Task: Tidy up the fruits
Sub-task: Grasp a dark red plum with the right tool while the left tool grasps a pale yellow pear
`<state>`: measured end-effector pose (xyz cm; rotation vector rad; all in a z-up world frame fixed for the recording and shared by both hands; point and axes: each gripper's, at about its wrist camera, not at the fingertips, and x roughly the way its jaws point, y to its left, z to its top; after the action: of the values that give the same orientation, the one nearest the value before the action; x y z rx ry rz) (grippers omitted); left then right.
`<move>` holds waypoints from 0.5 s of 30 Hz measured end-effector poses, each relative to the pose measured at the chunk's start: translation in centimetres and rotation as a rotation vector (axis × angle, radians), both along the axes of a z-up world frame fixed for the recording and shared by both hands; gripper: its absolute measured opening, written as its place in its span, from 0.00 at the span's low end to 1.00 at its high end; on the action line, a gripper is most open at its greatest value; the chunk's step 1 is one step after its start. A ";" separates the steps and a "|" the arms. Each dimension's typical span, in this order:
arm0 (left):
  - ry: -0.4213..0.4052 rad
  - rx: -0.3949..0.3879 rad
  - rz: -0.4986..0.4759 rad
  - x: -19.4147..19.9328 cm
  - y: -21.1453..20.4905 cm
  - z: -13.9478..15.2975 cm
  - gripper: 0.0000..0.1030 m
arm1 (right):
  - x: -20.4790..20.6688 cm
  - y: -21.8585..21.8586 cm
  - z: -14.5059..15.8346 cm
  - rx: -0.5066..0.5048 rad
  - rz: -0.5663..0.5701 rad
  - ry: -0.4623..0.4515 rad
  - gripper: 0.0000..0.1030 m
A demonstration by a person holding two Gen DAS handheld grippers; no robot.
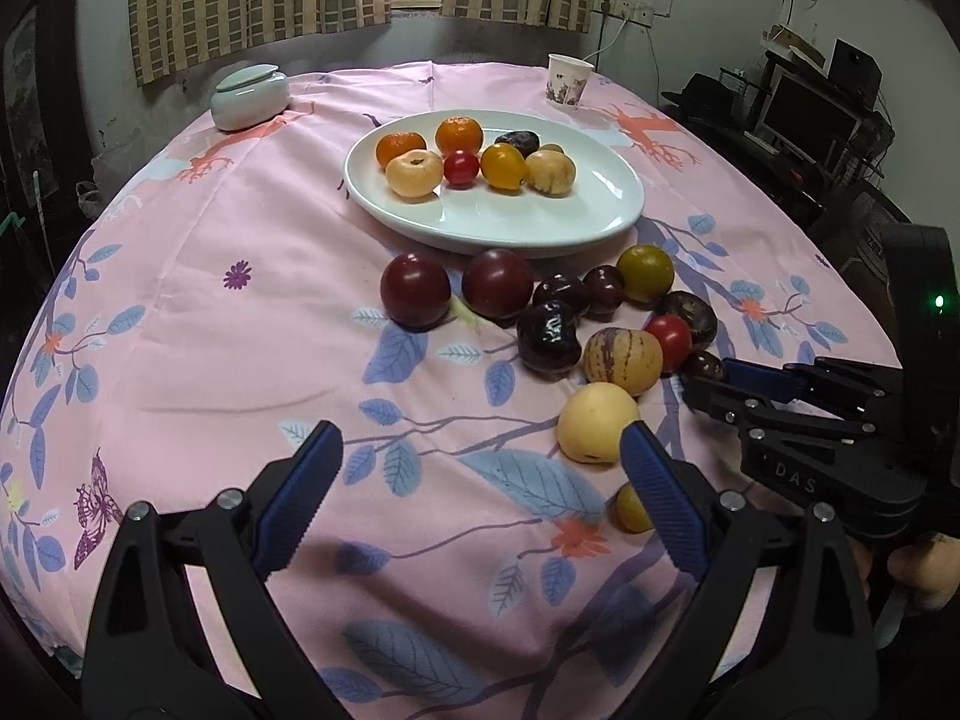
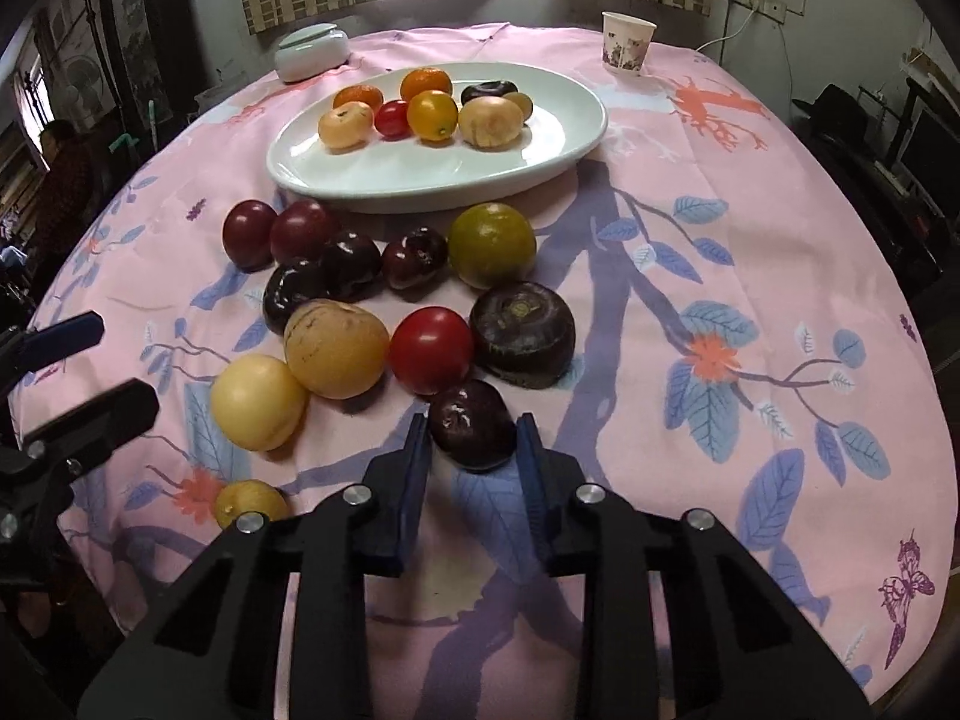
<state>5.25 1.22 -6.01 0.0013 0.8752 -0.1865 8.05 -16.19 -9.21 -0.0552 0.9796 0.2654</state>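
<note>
Looking through the left wrist view first, your left gripper (image 1: 480, 498) hangs with its jaws spread wide and nothing between them, only pink tablecloth (image 1: 198, 324) below. A pale yellow fruit (image 1: 596, 422) sits just beside its right pad, and a small yellow one (image 1: 630, 507) is half hidden behind that pad. Keep this gripper where it is, clear of the pile, so it does not nudge either fruit while the other hand works. At the right edge your right gripper (image 1: 699, 381) reaches in low, its tips against a small dark fruit (image 1: 703, 365) at the near end of the loose cluster. The white plate (image 1: 516, 228) lies beyond, already carrying several orange, yellow and red fruits on its far side, with its near half bare.

Through the right wrist view, your right gripper (image 2: 471, 438) is closed on that small dark fruit (image 2: 472, 425), one blue pad on each flank, the fruit resting on the cloth. A red tomato (image 2: 431, 349) touches it from behind, and a large dark fruit (image 2: 521, 335) sits close by. I would judge the grip a little forward on the pads, so lift straight up and slowly before travelling, or the round glossy skin may squirt out and the tomato may roll. Then carry it over the cluster to the plate (image 2: 432, 174) and lower it into the bare near half
</note>
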 end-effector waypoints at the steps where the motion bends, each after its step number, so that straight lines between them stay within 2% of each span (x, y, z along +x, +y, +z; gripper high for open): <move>1: 0.004 -0.001 -0.008 0.1 -0.3 -0.1 0.92 | -0.1 -0.2 0.2 0.019 0.000 0.007 0.29; 6: 0.025 0.009 -0.048 0.8 -2.5 -1.2 0.93 | -1.6 -1.6 1.8 0.038 -0.017 -0.030 0.29; 9: 0.044 0.027 -0.064 1.3 -3.8 -2.1 0.88 | -2.2 -2.7 2.2 0.054 -0.034 -0.040 0.29; 11: 0.077 0.017 -0.076 1.9 -4.3 -2.9 0.69 | -2.5 -3.4 2.2 0.068 -0.043 -0.040 0.29; 13: 0.105 0.000 -0.075 2.5 -4.6 -3.6 0.57 | -2.6 -3.8 2.1 0.077 -0.049 -0.034 0.29; 15: 0.089 -0.003 -0.080 2.6 -4.8 -3.6 0.47 | -2.7 -4.1 1.9 0.085 -0.051 -0.027 0.29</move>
<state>7.89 -3.61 -9.66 0.0252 0.9647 -0.2638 5.39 -20.32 -7.29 0.0439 0.9409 0.2592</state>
